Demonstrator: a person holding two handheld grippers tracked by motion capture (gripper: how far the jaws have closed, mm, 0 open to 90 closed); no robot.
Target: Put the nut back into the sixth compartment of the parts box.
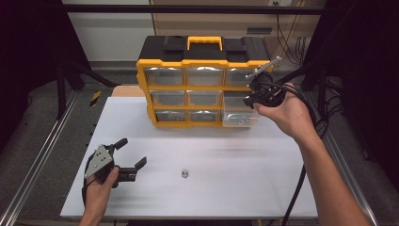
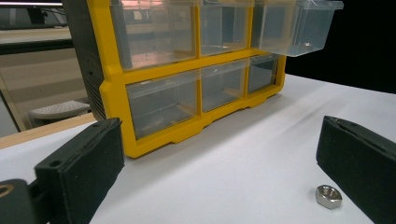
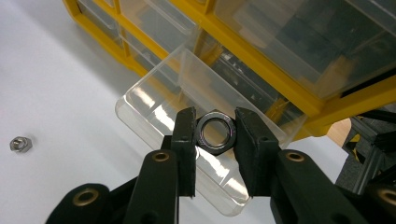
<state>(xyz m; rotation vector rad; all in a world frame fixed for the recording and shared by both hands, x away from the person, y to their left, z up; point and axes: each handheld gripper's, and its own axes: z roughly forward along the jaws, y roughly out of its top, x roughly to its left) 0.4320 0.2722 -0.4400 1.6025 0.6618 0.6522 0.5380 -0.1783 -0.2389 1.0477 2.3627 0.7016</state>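
Nearest you, your left hand rested low on the white table, and its tongs, the left gripper, stood released, with nothing between the flat, matte black rubber pads. In the left gripper view a small loose nut, six-sided and of bright silvery metal, lay flat on the smooth tabletop just beside one pad, its hole pointing straight up; from above, that same nut sat near the middle of the table, well apart from the cabinet.

Farther out, your right hand held the right gripper clenched on a larger nut. This one was dark, glossy metal, hexagonal, and it stood on edge: two opposite flats were pressed by the pads, and the axis of its round threaded bore ran along the tongs, toward the camera riding on them. It hung directly over the open drawer, a clear plastic tray with rounded corners and shiny, reflective walls, pulled out of the right column of the cabinet.

Beyond that stood the parts cabinet itself, a boxy yellow plastic frame holding three rows of three transparent drawers, with a black top and a yellow carrying handle.
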